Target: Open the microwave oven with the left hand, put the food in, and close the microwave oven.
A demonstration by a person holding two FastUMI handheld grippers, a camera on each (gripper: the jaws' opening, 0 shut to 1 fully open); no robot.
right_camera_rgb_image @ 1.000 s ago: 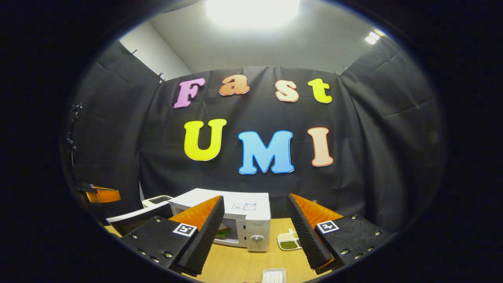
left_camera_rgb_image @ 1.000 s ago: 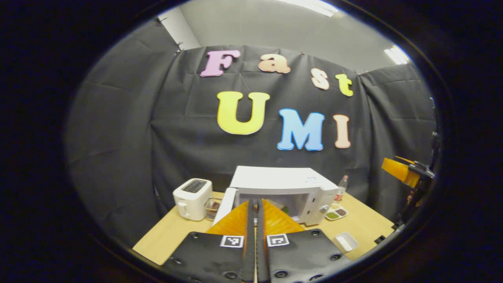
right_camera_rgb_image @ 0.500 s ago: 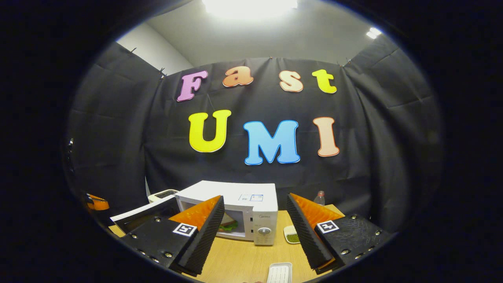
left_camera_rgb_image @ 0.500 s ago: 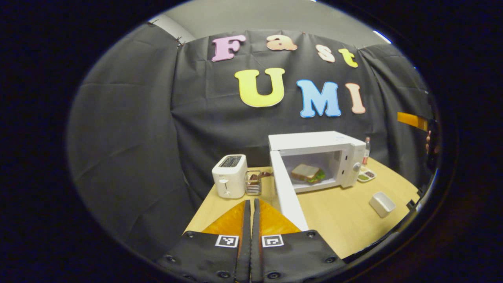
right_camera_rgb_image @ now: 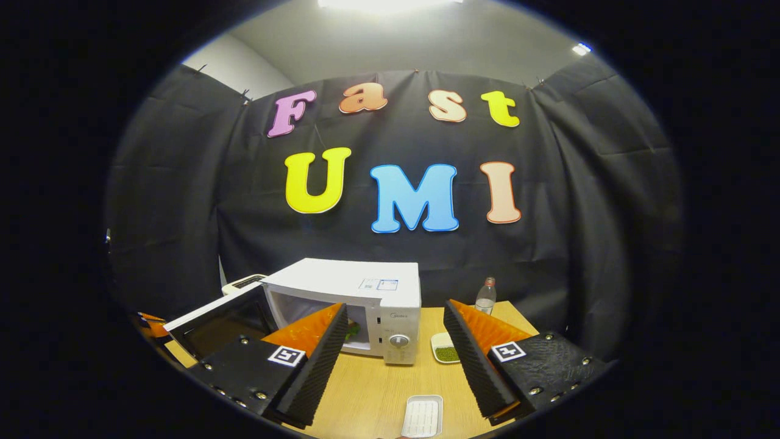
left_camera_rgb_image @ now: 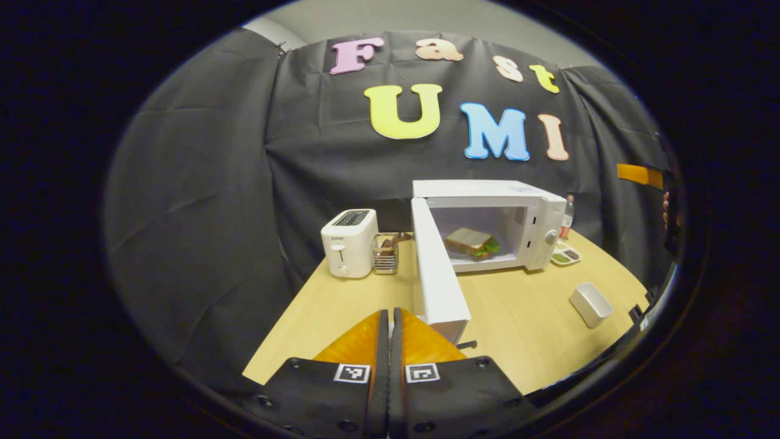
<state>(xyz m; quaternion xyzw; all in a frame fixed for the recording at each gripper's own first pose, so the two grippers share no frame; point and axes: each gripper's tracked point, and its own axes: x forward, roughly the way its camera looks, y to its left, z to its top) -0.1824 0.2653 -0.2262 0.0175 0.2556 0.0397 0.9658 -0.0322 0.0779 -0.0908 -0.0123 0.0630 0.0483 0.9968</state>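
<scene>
Pulled back from the oven, the left gripper [left_camera_rgb_image: 390, 317] is now seen with its jaws pressed together on nothing, low over the table [left_camera_rgb_image: 524, 329] near its front edge. Just past the tips, at about 1 o'clock, the free edge of the swung-out door [left_camera_rgb_image: 436, 274] is met. Beyond it, at 1 o'clock, the microwave oven [left_camera_rgb_image: 487, 222] stands open with the sandwich [left_camera_rgb_image: 470, 242] already laid inside. The right gripper [right_camera_rgb_image: 393, 338] is held wide, empty, well short of the cabinet.

Closing remains. A glancing push near the door's edge could slip off, or the whole oven could be shoved back toward the bottle [left_camera_rgb_image: 568, 216]. Open room is offered at 3 o'clock, save the white tray [left_camera_rgb_image: 590, 303]; the toaster [left_camera_rgb_image: 349, 242] and small rack [left_camera_rgb_image: 385, 253] crowd 11 o'clock.
</scene>
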